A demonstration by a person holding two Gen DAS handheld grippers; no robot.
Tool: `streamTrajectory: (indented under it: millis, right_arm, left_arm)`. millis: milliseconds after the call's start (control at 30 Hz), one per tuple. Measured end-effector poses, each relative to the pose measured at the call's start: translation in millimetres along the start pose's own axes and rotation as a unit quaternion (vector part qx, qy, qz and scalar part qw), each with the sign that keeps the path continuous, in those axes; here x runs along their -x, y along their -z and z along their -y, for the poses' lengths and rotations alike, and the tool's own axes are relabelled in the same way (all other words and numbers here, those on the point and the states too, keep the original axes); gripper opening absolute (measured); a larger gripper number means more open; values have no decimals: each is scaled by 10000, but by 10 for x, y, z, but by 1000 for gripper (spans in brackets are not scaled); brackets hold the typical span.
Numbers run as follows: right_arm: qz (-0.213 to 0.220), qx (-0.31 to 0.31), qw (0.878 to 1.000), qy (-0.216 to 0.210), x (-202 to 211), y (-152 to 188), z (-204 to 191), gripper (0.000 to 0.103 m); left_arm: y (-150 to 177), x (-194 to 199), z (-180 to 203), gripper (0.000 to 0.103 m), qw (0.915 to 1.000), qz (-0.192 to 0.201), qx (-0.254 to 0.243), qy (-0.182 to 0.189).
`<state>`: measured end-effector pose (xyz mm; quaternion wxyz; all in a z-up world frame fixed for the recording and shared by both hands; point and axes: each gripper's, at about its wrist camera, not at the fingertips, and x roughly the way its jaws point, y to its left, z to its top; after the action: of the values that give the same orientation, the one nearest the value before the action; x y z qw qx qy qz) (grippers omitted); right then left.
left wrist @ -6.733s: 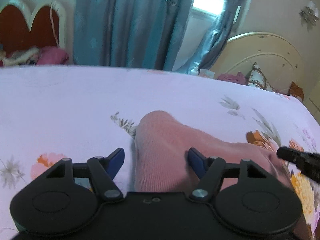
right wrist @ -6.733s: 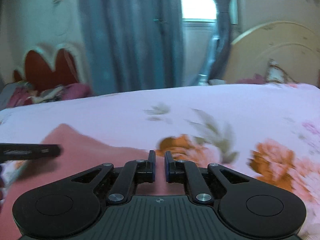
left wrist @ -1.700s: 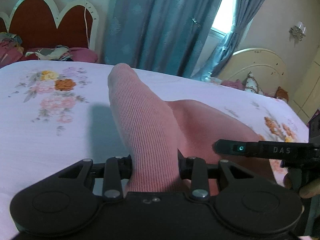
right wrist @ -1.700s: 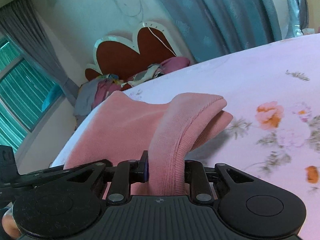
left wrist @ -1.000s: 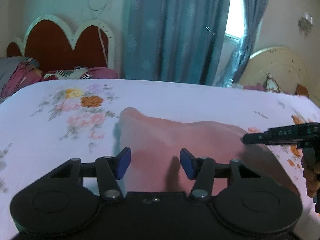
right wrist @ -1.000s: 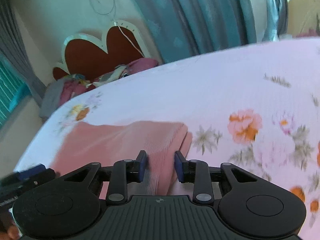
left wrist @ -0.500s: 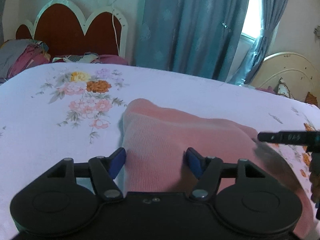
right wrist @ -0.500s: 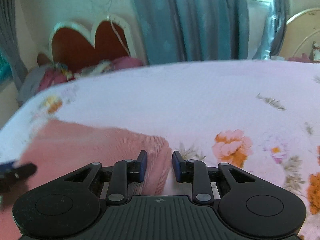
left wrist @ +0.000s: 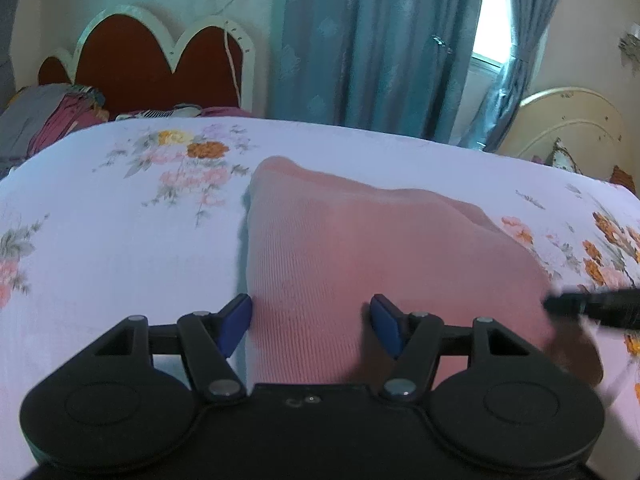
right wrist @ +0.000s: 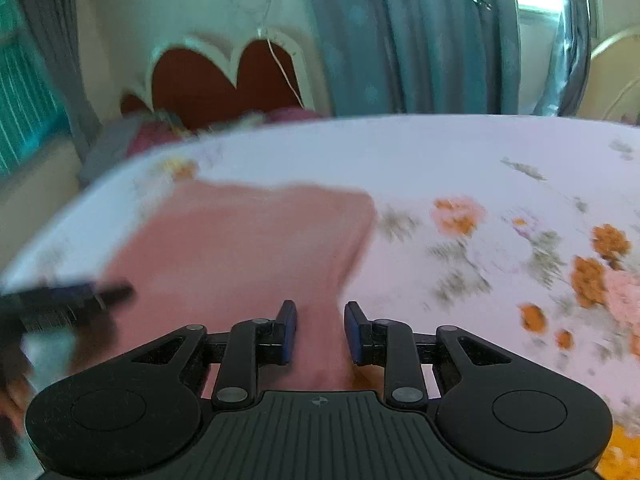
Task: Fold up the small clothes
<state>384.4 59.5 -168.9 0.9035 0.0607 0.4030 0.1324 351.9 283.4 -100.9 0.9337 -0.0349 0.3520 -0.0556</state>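
White floral bedsheet (left wrist: pixel 120 256) covers the bed from edge to edge, printed with orange and pink flowers. Teal curtains (left wrist: pixel 372 40) hang behind it beside a red scalloped headboard (left wrist: pixel 152 60), with a cream headboard (left wrist: pixel 568 120) at the far right. A pink ribbed garment (left wrist: pixel 360 248) lies folded flat near the middle of the sheet, its near end running under both tools. The left gripper (left wrist: pixel 311 322) hovers low over that near end with its blue pads set wide, one at the fabric's left edge and one over the cloth, neither pressing. The right gripper (right wrist: pixel 320 330), blurred in its own view, has its pads a little apart, astride a strip of the garment's right edge without clearly pinching it.
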Motion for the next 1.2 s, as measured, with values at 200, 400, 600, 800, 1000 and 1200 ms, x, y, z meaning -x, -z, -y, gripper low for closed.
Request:
streamTrajectory:
  millis: [200,400,600,800,1000,1200]
  right_arm:
    - [151,-190,9997,22,78,-3,-48,27]
    - [-94,-283,9996,-27,28,193,-42,28]
    - [-152,-189,9997,30,95,155,-142,28]
    - [-185,-261,9995,82,53,249,-139,28]
    - [-147,-333,9992,141,60,276,-147,28]
    - [-122,-172,9994,291,75,272,-234,29]
  left_arm:
    - [3,117,74,64,9999,-94,-40,-120]
    - [154,121,138,76,9992,-316,-137,-195]
    - [178,67,153,91,9988,-400,-214,-187]
    - [246,29,236,103,9965,-670,-419,-274]
    - [228,-8,141,103,9923,-1215,61,-229]
    - [207,24,65,103,9903,-1376,138,-144]
